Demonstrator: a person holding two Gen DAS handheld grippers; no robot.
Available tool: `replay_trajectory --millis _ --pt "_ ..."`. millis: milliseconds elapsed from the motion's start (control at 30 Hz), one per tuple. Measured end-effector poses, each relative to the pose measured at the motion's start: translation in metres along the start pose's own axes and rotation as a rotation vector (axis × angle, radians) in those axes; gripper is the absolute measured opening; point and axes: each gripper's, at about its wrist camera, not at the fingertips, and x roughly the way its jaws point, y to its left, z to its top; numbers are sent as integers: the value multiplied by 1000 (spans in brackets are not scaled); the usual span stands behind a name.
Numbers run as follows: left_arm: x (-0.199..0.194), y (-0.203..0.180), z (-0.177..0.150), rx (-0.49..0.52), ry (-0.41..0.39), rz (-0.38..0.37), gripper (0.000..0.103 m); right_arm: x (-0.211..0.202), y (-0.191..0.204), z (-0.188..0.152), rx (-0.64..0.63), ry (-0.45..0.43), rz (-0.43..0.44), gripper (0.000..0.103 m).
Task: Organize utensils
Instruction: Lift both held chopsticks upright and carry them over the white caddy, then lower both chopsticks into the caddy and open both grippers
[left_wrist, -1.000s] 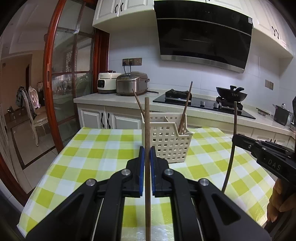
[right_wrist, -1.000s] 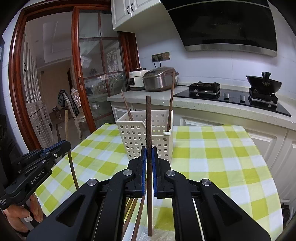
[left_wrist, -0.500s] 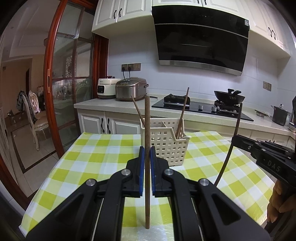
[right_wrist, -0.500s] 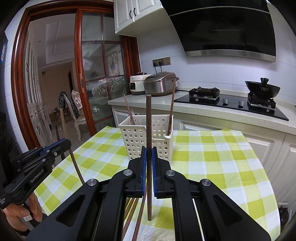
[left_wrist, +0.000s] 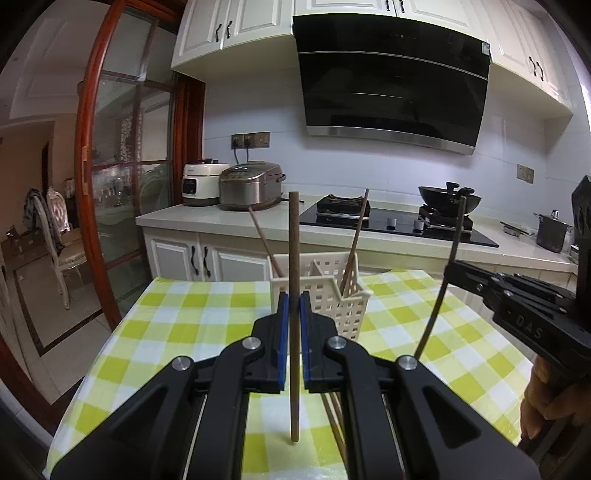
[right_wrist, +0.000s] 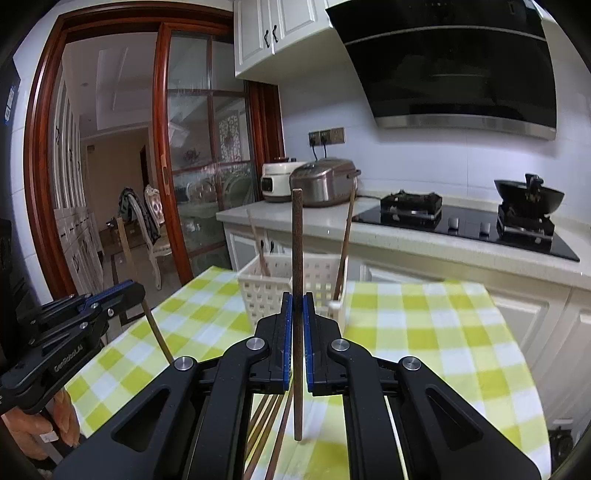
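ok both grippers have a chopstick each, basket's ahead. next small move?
Probably carry the left gripper forward until its chopstick, clamped upright, hangs over the white basket, then lower it in. The right gripper also grips one; two sticks already lean inside, and more lie on the checked tablecloth.

From my end the tablecloth (left_wrist: 192, 325) is yellow-green and white checks. Basket (left_wrist: 332, 295) looks cream (perforated grid), chopstick (left_wrist: 294, 258) brown.

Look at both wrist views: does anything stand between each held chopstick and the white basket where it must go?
Nothing visible does. The left gripper and right gripper each hold a chopstick upright; only bare checked tablecloth lies before the white basket.
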Motion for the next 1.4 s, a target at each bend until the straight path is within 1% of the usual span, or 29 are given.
replay_trajectory --millis 200,333,533,667,767,867,967,1067,1167,1300,1400 --pt "15 4 36 -3 -15 -48 6 15 -9 34 -15 -42 -9 6" --pt "26 2 73 5 -45 -71 6 29 -16 63 -17 -70 -8 6" --pt "40 -5 125 54 -113 -61 6 49 -22 101 -12 -116 2 6" --pt "53 -6 155 73 -151 -49 6 66 -21 119 -12 -129 22 6" --pt "68 -5 169 66 -163 -45 6 81 -17 126 -21 -125 37 6" --pt "89 0 170 40 -148 -51 6 97 -14 122 -29 -101 44 6" --pt "115 7 161 2 -110 -64 6 112 -14 113 -33 -64 45 6" --pt "142 15 145 -44 -44 -94 6 129 -18 102 -26 -15 49 6" --pt "163 19 127 -66 20 -115 6 142 -19 90 -29 40 55 6" --pt "181 25 106 -87 86 -117 6 159 -20 77 -22 103 58 6" --pt "189 30 93 -95 117 -104 6 171 -24 70 2 137 58 6"
